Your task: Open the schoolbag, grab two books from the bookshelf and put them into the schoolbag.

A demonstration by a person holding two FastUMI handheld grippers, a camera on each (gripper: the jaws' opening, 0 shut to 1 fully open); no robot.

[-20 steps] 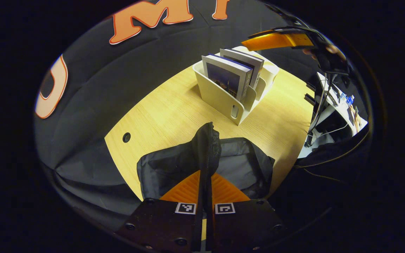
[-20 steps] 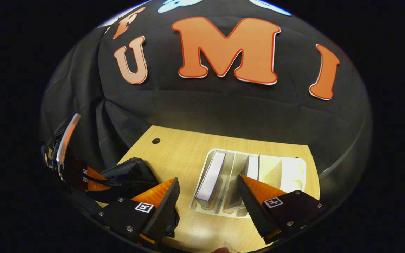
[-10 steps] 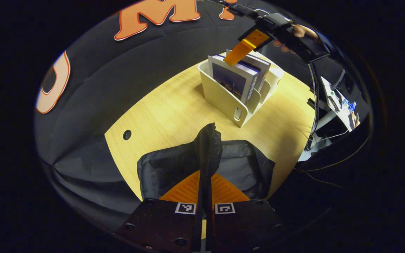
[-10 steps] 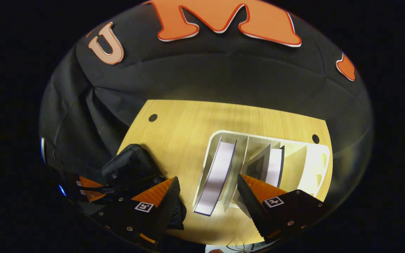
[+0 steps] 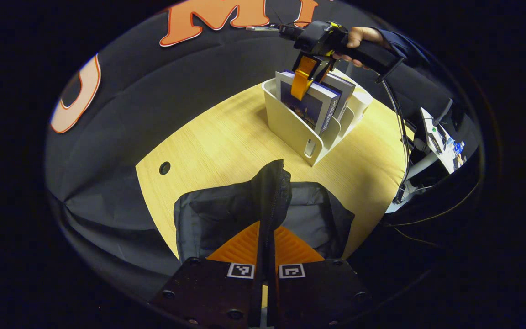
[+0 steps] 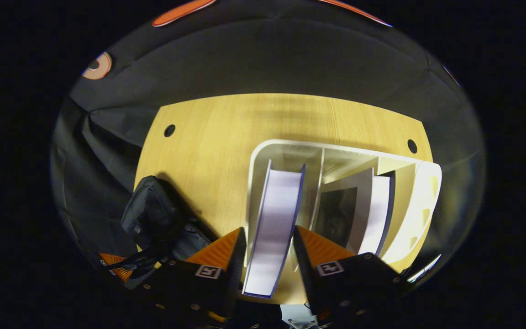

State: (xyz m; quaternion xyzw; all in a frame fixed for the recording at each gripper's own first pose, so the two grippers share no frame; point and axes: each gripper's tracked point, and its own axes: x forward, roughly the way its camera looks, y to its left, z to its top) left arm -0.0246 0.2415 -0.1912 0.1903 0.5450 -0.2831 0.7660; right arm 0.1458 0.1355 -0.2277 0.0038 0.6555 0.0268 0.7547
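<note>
Right gripper [image 6: 268,256] straddles the stiff book [image 6: 274,228], not visibly clamped yet; pinch its top edge. At seven o'clock, left gripper [image 5: 266,246] pinches the floppy schoolbag [image 5: 226,214].

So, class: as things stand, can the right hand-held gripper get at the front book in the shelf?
Probably yes: the right hand-held gripper already straddles the front book from above, a finger on each side, nothing between.

A recording booth: black cloth wall [image 5: 153,105] behind a wooden desk [image 5: 226,141], cabled equipment [image 5: 436,137] alongside.
</note>
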